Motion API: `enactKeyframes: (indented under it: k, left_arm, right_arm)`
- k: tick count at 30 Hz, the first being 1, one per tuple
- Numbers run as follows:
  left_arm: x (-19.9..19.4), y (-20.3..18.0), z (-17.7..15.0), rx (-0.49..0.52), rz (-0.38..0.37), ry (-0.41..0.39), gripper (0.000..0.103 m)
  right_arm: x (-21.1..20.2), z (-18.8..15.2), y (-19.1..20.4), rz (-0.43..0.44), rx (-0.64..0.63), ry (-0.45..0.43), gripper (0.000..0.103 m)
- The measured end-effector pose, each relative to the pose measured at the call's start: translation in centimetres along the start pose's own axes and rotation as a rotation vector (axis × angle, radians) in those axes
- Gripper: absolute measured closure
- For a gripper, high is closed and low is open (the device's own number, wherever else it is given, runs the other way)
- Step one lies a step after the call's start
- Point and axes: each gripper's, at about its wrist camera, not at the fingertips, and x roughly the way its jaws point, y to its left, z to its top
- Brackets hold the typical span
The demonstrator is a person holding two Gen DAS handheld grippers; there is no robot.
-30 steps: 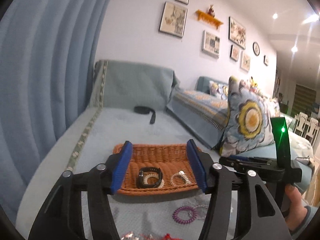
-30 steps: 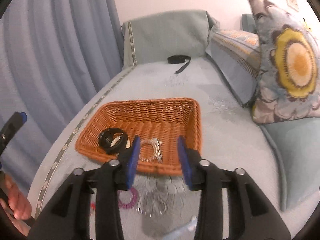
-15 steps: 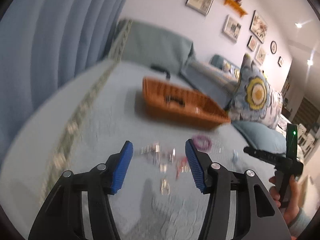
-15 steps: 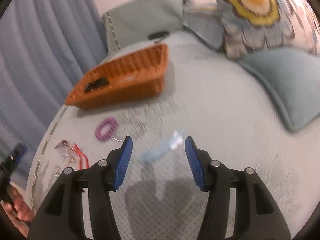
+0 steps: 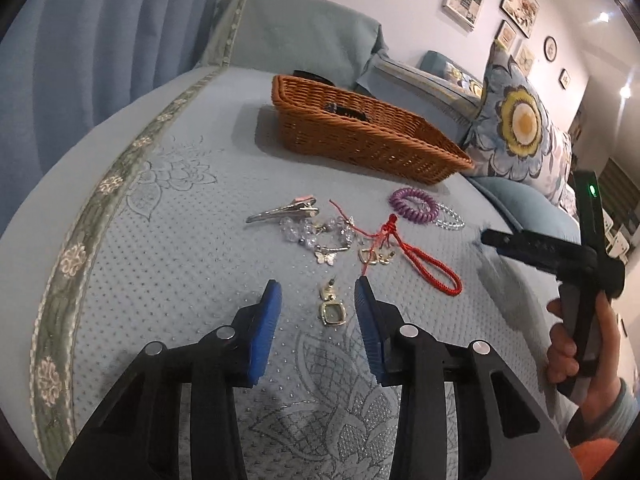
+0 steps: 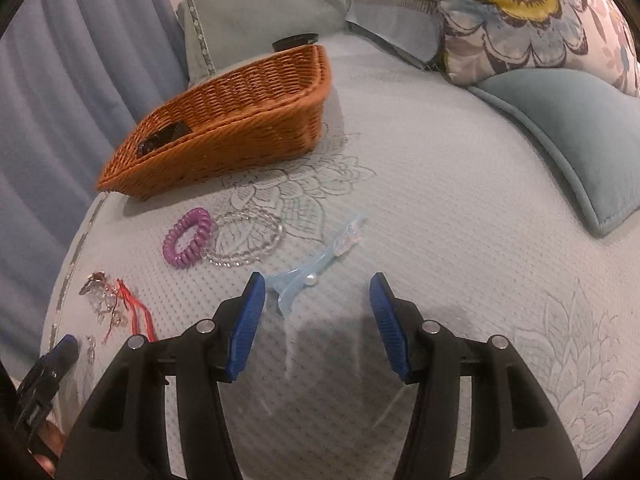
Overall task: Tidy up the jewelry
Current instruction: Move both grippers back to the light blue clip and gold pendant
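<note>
Blue-padded jaws of the left gripper [image 5: 318, 294] stand apart, empty, around a small gold square-framed earring [image 5: 331, 309] at lower centre. The right gripper [image 6: 317, 294] gapes empty beside a pale blue plastic hair clip [image 6: 316, 266]; the orange woven wicker basket [image 6: 224, 140] sits upper left.

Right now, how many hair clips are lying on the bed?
2. A silver metal hair clip lies beside the clear bead bracelet; a pale blue plastic hair clip lies before the right tongs. The basket may hide more.

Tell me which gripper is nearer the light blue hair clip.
Right. The right gripper hovers open with the light blue hair clip just ahead; the left gripper is over a gold earring.
</note>
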Motion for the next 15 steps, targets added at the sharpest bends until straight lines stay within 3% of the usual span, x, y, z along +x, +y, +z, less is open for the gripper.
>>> enactKeyframes:
  k: [10, 15]
  left_arm:
    - [0.4, -0.6, -0.2, 0.035, 0.013, 0.018, 0.067]
    - [0.3, -0.6, -0.2, 0.037, 0.013, 0.018, 0.067]
  right_arm:
    - [0.7, 0.8, 0.3, -0.002, 0.018, 0.002, 0.052]
    - [1.3, 1.0, 1.2, -0.060, -0.028, 0.009, 0.052]
